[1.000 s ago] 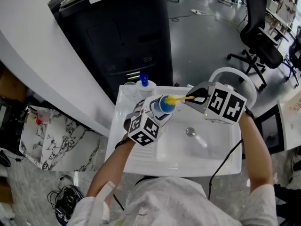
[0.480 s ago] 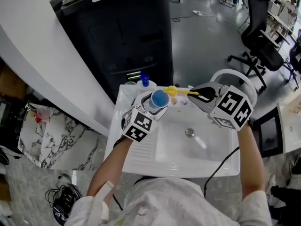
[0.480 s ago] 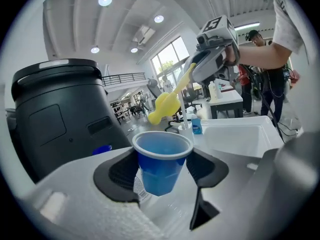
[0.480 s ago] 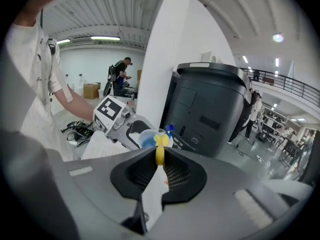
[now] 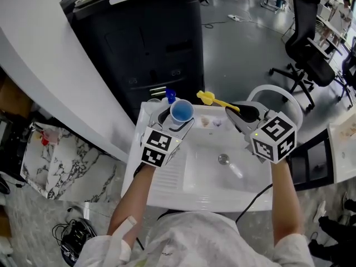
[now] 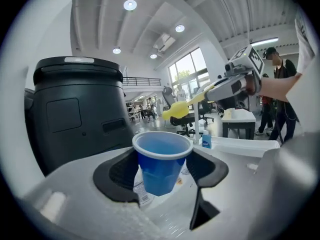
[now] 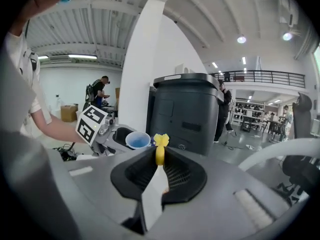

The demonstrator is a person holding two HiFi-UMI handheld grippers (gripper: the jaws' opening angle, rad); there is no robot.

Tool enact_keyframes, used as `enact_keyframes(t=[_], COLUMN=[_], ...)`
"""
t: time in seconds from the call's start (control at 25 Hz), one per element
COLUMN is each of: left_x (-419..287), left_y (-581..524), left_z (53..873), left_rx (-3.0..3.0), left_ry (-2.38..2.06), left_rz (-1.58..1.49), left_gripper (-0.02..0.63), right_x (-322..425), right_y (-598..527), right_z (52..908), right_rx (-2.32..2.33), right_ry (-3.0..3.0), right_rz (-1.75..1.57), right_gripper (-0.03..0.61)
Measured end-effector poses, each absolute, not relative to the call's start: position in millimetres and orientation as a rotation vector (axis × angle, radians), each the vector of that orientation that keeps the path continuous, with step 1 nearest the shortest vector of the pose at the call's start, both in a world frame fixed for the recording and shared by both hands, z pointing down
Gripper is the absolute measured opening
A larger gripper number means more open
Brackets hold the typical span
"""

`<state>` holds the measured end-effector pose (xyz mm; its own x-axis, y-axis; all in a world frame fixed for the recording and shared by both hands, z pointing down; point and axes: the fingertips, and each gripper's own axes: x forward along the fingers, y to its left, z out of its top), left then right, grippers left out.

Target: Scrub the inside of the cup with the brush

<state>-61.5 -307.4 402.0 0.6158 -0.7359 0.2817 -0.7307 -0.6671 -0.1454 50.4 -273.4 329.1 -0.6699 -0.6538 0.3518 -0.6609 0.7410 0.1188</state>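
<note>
My left gripper (image 5: 176, 121) clamps the cup (image 6: 161, 166) upright, mouth up, over the sink's (image 5: 172, 189) back left corner. My right gripper (image 7: 159, 171) is closed on the brush (image 5: 213, 99), which lies near level with its head toward the cup. A second ago the head was inside the cup; now it is out.

Counted on inspection: one blue cup (image 5: 182, 110); one yellow brush (image 5: 214, 100); two gripping units, the left hand-held gripper (image 5: 177, 119) and right hand-held gripper (image 5: 240, 111); one white sink (image 5: 207, 178); one blue-capped bottle (image 5: 170, 95); one black cabinet (image 5: 150, 43).
</note>
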Motion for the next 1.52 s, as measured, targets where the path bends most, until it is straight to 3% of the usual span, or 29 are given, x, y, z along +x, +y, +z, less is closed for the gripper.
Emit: enact_keyframes(t=[0.48, 1.52], left_x=[-82.2, -81.6], left_y=[-308.9, -306.6], left_z=[383.4, 389.5], left_rx=[-2.853, -2.861], left_ry=[1.459, 1.508], left_rz=[-0.355, -0.333], left_gripper=[0.303, 0.304], right_x=[75.3, 85.5], right_y=[-276.3, -270.9], right_z=[332.6, 337.1], right_rx=[1.393, 1.529], right_ry=[-2.617, -2.612], right_rz=[0.117, 0.121], right_gripper=[0.034, 0.034])
